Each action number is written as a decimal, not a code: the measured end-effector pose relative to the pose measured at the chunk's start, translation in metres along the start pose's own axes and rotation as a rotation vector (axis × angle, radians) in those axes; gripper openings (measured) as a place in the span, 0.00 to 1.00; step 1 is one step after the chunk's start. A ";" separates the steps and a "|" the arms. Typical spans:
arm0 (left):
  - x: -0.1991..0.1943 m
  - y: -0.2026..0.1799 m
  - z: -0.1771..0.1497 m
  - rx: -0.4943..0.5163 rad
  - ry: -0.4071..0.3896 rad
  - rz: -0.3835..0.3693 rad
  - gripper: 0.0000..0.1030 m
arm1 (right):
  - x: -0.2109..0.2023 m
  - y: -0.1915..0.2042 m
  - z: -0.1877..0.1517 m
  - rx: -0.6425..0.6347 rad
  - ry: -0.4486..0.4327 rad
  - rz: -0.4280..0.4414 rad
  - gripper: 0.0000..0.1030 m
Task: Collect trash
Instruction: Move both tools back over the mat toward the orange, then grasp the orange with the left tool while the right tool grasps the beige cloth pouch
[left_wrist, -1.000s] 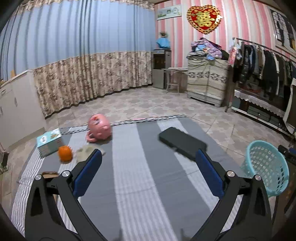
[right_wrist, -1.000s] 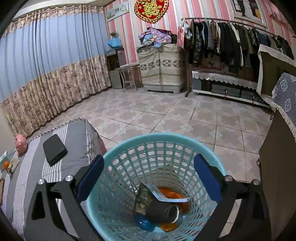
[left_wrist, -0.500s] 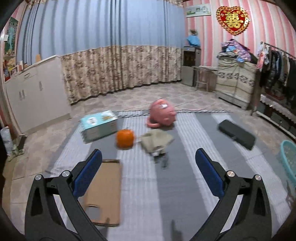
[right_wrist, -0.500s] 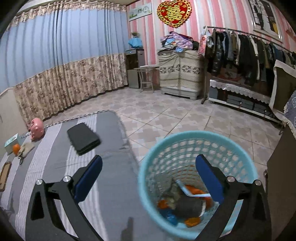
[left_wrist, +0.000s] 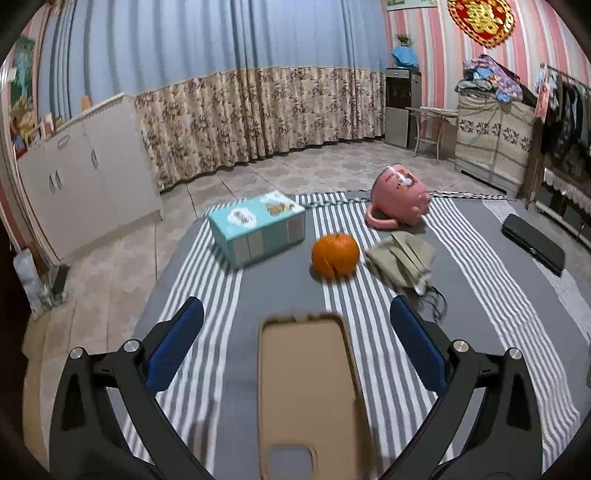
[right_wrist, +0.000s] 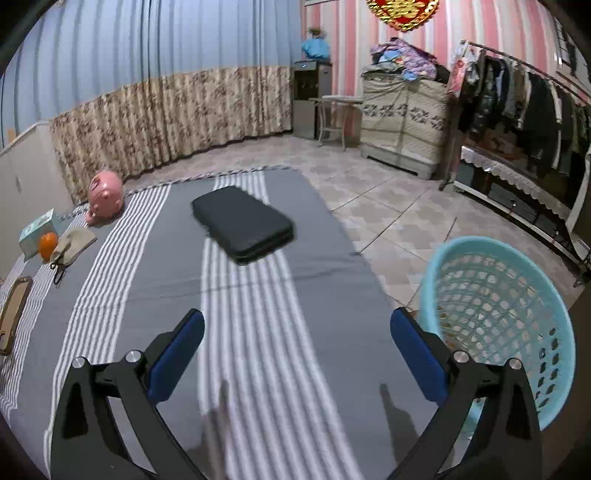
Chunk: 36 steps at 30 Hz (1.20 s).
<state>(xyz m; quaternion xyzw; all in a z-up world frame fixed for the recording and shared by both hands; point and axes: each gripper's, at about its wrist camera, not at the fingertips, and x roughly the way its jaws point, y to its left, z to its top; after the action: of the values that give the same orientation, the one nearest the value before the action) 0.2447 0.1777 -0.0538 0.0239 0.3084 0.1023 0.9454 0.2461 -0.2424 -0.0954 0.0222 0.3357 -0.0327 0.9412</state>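
The left gripper (left_wrist: 295, 325) hangs over the striped mat (left_wrist: 480, 280), jaws wide apart and empty, a tan phone case (left_wrist: 306, 391) lying between them; an orange (left_wrist: 335, 254) lies just beyond. The right gripper (right_wrist: 296, 328), jaws equally wide and empty, hovers beside the turquoise basket (right_wrist: 517, 291), whose contents cannot be made out.

Bedroom clutter around a striped mat

Far ahead hang floral curtains (left_wrist: 258, 110); white cabinets (left_wrist: 88, 177) stand ahead to the left. Ahead to the right sit a quilt-covered chest (right_wrist: 402, 122) topped with heaped clothes, a small stool (right_wrist: 336, 114) beside it, and a rack of dark garments (right_wrist: 528, 107) further right.
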 end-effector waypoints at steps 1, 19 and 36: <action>0.004 -0.003 0.004 0.014 0.000 0.001 0.95 | 0.002 0.006 0.003 0.002 0.007 0.013 0.96; 0.125 -0.017 0.043 -0.015 0.191 -0.147 0.73 | 0.037 0.084 0.035 -0.052 0.101 0.050 0.96; 0.107 0.033 0.033 -0.029 0.141 -0.030 0.45 | 0.049 0.233 0.045 -0.230 0.065 0.153 0.95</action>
<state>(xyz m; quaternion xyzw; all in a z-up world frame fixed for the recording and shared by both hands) 0.3429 0.2325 -0.0851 -0.0016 0.3730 0.0938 0.9231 0.3305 -0.0149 -0.0872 -0.0594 0.3648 0.0787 0.9259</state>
